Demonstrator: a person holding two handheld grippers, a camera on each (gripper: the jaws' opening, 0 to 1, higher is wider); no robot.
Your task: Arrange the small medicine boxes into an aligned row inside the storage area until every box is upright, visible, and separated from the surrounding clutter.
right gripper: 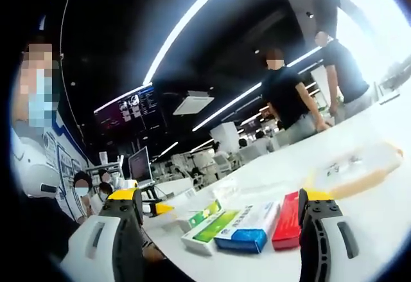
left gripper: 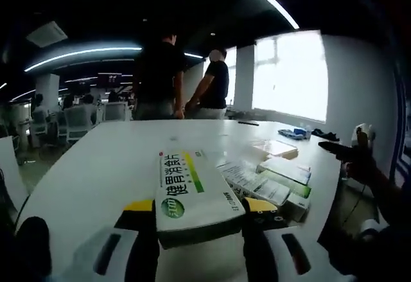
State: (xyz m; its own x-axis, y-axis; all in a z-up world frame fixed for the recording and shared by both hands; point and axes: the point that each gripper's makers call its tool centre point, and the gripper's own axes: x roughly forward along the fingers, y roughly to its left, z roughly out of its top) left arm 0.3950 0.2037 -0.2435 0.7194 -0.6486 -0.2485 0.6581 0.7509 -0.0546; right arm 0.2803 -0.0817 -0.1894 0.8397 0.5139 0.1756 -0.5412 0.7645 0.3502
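Left hand-held gripper [left gripper: 200, 221] pinches a white box [left gripper: 191, 191]; set it upright beside the boxes [left gripper: 273, 182] just right, squarely.

Glossy cardboard medicine box [left gripper: 192, 195] on a smooth, matt white table [left gripper: 103, 166].

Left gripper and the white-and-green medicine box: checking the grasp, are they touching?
Touching. The left gripper view shows the left gripper with both jaws pressed against the white-and-green medicine box.

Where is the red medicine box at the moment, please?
In the right gripper view, the red medicine box lies on the white table, just inside the right-hand jaw, beside the blue-and-white box.
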